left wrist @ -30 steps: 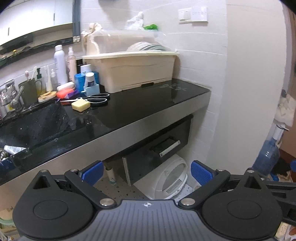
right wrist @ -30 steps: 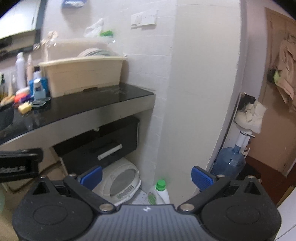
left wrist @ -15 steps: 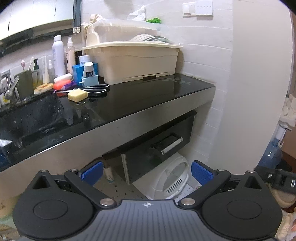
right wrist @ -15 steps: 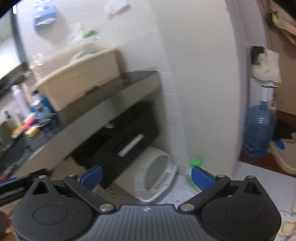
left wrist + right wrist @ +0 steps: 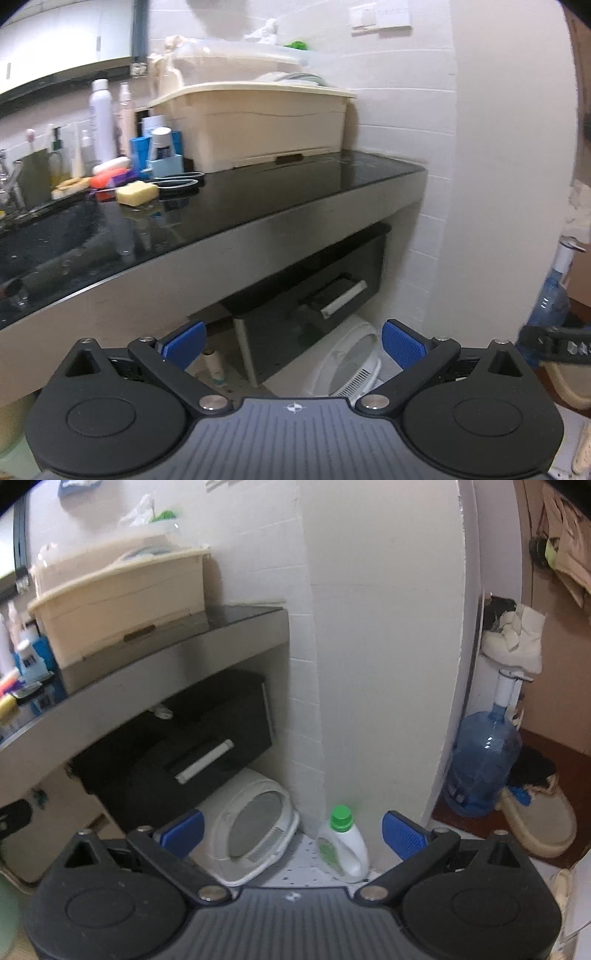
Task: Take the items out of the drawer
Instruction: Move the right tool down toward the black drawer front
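A black drawer point(image 5: 314, 295) with a silver bar handle point(image 5: 343, 297) hangs shut under the dark counter point(image 5: 258, 199). It also shows in the right wrist view point(image 5: 192, 753), with its handle point(image 5: 204, 760). My left gripper point(image 5: 293, 341) is open and empty, well back from the drawer. My right gripper point(image 5: 293, 832) is open and empty, aimed at the floor corner right of the drawer. The drawer's contents are hidden.
A white lidded bin point(image 5: 255, 823) stands on the floor below the drawer. A white bottle with a green cap point(image 5: 343, 843) stands by the wall. A cream tub point(image 5: 258, 125), toiletries, scissors and soap point(image 5: 135, 192) sit on the counter. A blue water jug point(image 5: 480, 760) stands at the right.
Both grippers have shifted their view. The left one now sits lower and closer to the counter edge. The right one has swung back to the right, towards the wall corner and jug.
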`<act>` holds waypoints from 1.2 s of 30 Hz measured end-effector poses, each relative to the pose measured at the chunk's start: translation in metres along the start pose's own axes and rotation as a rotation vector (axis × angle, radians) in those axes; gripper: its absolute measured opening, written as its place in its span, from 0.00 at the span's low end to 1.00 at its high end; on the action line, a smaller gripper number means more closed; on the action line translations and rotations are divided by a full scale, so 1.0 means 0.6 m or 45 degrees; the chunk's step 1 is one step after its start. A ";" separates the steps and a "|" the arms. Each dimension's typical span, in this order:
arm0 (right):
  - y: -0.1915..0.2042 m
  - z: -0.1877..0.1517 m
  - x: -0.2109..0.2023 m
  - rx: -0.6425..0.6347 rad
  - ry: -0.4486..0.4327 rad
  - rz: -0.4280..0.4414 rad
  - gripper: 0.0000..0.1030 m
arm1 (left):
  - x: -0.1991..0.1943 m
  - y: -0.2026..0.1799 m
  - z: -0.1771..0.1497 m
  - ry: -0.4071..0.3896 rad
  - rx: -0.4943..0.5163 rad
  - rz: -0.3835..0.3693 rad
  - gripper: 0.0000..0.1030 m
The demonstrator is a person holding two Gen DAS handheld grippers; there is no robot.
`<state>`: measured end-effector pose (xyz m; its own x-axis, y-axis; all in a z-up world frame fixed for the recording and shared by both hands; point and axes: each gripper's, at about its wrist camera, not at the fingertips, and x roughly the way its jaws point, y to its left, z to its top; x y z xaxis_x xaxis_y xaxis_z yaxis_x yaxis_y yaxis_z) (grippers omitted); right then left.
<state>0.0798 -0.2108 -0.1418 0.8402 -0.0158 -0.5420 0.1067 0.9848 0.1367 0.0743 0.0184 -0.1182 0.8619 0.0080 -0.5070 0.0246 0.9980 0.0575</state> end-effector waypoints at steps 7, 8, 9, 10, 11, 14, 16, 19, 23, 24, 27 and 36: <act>-0.009 -0.007 0.043 -0.035 -0.008 -0.059 1.00 | 0.019 0.000 -0.005 -0.003 0.038 -0.087 1.00; -0.007 -0.007 0.050 -0.045 0.000 -0.064 1.00 | 0.020 0.001 -0.006 -0.008 0.033 -0.111 1.00; -0.007 -0.006 0.056 -0.049 0.009 -0.067 1.00 | 0.021 0.003 -0.007 -0.009 0.020 -0.147 1.00; -0.007 -0.003 0.062 -0.044 0.028 -0.065 1.00 | 0.024 0.006 -0.008 -0.004 0.001 -0.199 1.00; -0.009 -0.001 0.069 -0.028 0.053 -0.050 1.00 | 0.027 0.009 -0.009 0.004 -0.019 -0.258 1.00; -0.016 0.004 0.090 0.049 0.075 0.003 1.00 | 0.037 0.007 -0.017 0.028 -0.003 -0.259 1.00; -0.012 0.006 0.103 0.047 0.069 -0.013 1.00 | 0.045 0.004 -0.023 0.043 0.020 -0.235 1.00; 0.004 0.015 0.130 0.010 0.088 0.010 1.00 | 0.059 0.000 -0.040 0.078 0.031 -0.191 1.00; 0.024 0.029 0.167 -0.025 0.120 0.066 1.00 | 0.078 0.012 -0.063 0.122 0.000 -0.153 1.00; 0.029 0.032 0.177 -0.034 0.128 0.080 0.99 | 0.081 0.016 -0.068 0.128 -0.005 -0.151 1.00; 0.045 0.042 0.205 -0.061 0.153 0.122 0.99 | 0.084 0.030 -0.077 0.115 -0.030 -0.195 1.00; 0.084 0.073 0.329 0.037 0.188 0.180 0.98 | 0.072 0.065 -0.074 0.041 -0.177 -0.202 1.00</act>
<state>0.2743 -0.1719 -0.2058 0.7610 0.1500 -0.6312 0.0105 0.9700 0.2431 0.0903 0.0604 -0.1759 0.8359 -0.1503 -0.5279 0.0867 0.9858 -0.1435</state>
